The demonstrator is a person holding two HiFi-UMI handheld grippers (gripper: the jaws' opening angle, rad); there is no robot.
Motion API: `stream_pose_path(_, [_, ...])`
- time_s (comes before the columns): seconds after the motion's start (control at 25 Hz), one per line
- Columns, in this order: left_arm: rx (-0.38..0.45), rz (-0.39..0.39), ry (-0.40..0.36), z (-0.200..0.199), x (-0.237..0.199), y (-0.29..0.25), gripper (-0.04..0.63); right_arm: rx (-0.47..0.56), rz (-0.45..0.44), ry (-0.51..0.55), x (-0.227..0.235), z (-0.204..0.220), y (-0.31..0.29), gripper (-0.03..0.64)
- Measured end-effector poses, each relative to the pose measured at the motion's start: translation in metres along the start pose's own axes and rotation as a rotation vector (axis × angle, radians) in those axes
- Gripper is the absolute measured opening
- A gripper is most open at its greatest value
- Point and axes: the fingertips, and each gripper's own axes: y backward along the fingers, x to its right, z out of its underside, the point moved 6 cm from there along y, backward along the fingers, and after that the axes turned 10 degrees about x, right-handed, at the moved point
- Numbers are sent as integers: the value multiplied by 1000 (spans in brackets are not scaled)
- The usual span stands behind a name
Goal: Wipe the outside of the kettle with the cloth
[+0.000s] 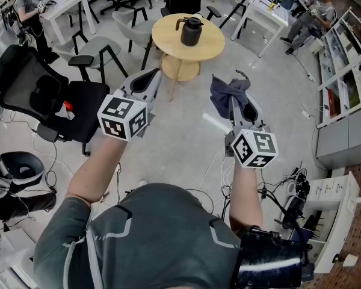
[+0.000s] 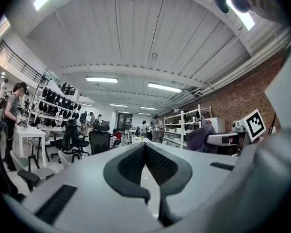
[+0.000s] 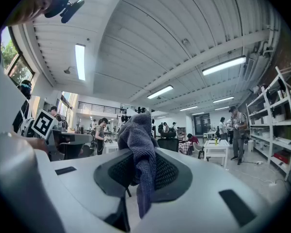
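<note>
Your left tongs [image 1: 149, 77] are closed on nothing. Your right tongs [image 1: 234, 101] pinch the cloth [image 1: 221, 92]. The kettle [image 1: 191, 31] stands on the tabletop [image 1: 168, 41].

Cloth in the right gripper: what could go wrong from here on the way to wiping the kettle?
1. The cloth is pinched in a loose bunch by the right gripper; rubbing may pull it out.
2. The kettle stands unheld on the round table, with the left gripper shut and empty; a firm wipe could slide or tip it.

Black kettle [image 1: 191, 32] upright on table [image 1: 212, 41], cloth [image 1: 225, 95] gripped
</note>
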Motion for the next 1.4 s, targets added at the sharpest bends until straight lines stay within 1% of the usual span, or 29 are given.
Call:
stream_pose_path(0.16, [-3, 8, -14, 1, 0, 5, 8, 3, 6, 0, -3, 1, 2, 86])
stream_pose_path(0.36, [-5, 4, -8, 3, -14, 11, 9, 1, 7, 9, -13, 3, -4, 86])
stream_pose_path(0.52, [6, 7, -23, 1, -22, 13, 9, 13, 14, -12, -19, 3, -8, 86])
stream_pose_path(0.8, [24, 22, -17, -2, -49, 21, 9, 18, 20, -18, -37, 6, -25, 87])
stream_pose_path(1.04, [28, 45, -30, 8, -73, 29, 9, 7, 33, -1, -57, 16, -35, 87])
stream_pose_path(1.24, [18, 47, -26, 13, -77, 15, 9, -10, 27, -7, -53, 16, -46, 87])
stream_pose_path(1.4, [17, 43, -49, 21, -92, -5, 9, -5, 20, -18, -38, 29, -74, 87])
